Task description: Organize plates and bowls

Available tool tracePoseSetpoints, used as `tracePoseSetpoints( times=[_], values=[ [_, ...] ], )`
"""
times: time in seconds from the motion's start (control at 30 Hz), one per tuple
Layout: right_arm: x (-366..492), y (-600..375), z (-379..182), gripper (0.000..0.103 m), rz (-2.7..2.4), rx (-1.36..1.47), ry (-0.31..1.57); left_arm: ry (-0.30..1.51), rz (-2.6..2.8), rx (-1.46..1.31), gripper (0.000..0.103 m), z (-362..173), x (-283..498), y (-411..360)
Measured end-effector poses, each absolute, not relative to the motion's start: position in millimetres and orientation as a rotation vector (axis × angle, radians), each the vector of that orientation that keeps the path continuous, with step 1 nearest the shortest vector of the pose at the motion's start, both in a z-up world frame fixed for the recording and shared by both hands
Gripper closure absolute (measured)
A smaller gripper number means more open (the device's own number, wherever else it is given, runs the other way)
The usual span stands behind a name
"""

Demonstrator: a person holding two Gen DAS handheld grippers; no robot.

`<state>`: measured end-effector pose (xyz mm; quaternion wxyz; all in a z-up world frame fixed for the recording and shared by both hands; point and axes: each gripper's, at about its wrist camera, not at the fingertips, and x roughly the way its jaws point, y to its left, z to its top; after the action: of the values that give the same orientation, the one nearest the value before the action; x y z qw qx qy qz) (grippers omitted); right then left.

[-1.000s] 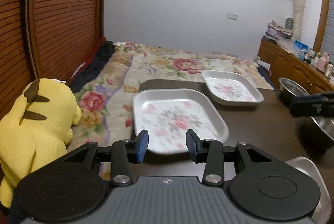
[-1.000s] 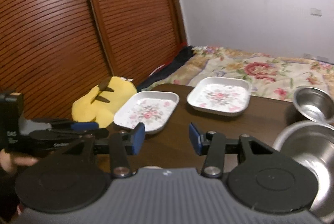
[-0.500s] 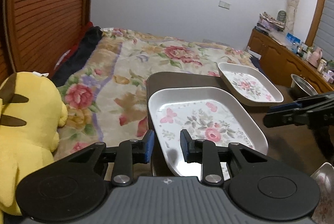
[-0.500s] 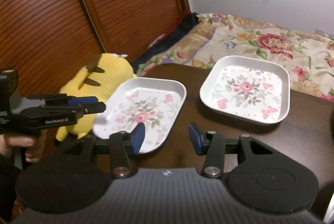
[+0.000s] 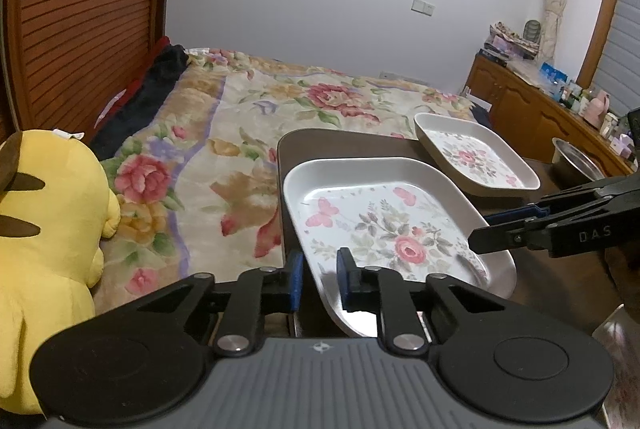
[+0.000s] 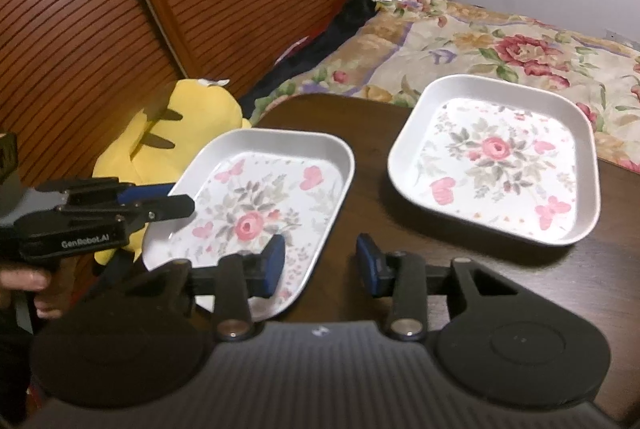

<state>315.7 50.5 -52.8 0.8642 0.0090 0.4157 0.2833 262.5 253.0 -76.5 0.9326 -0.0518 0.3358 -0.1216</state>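
Note:
Two white square plates with a pink flower print lie on a dark brown table [image 6: 368, 213]. The near plate [image 5: 380, 225] [image 6: 260, 205] sits at the table's left corner, the far plate [image 5: 472, 153] [image 6: 496, 165] to its right. My left gripper [image 5: 320, 281] [image 6: 180, 199] is shut on the near plate's left rim. My right gripper [image 6: 320, 265] [image 5: 480, 229] straddles the same plate's opposite rim. Its jaws are closing, with the rim between them and a gap still showing beside the pads.
A yellow plush toy [image 5: 48, 229] [image 6: 180, 117] sits left of the table by the slatted wooden doors. A flowered bed [image 5: 280, 109] lies beyond the table. A steel bowl [image 5: 576, 161] stands at the table's right, in front of a cluttered wooden dresser [image 5: 540, 109].
My left jaws have come together on the near plate's rim. My right gripper has moved down and in over that plate's other rim, and its jaws have narrowed.

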Motion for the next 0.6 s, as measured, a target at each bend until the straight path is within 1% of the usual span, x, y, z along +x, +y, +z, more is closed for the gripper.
tracePoseSetpoints(
  times=[0.07,0.2,0.27,0.37,0.4,0.43,0.53,0.6],
  values=[
    [316,52,-55,0.066,0.592,0.014,0.876,0.688,-0.243,-0.108,0.087,-77,263,254],
    [317,52,-55,0.068,0.589,0.009,0.874,0.693,-0.233,-0.107,0.089,-78,263,253],
    [317,53,-55,0.073,0.594,0.010,0.872,0.702,-0.235,-0.111,0.090,-80,263,253],
    [318,55,-57,0.076,0.595,0.006,0.876,0.704,-0.228,-0.125,0.091,-80,260,253],
    [318,55,-58,0.079,0.597,0.007,0.876,0.707,-0.221,-0.130,0.091,-79,259,252],
    [319,55,-59,0.084,0.601,0.006,0.879,0.710,-0.215,-0.127,0.091,-78,257,251],
    [316,55,-59,0.085,0.610,0.019,0.882,0.706,-0.207,-0.113,0.091,-72,250,246],
    [314,54,-59,0.089,0.608,0.012,0.879,0.701,-0.206,-0.109,0.091,-68,246,243]
  ],
)
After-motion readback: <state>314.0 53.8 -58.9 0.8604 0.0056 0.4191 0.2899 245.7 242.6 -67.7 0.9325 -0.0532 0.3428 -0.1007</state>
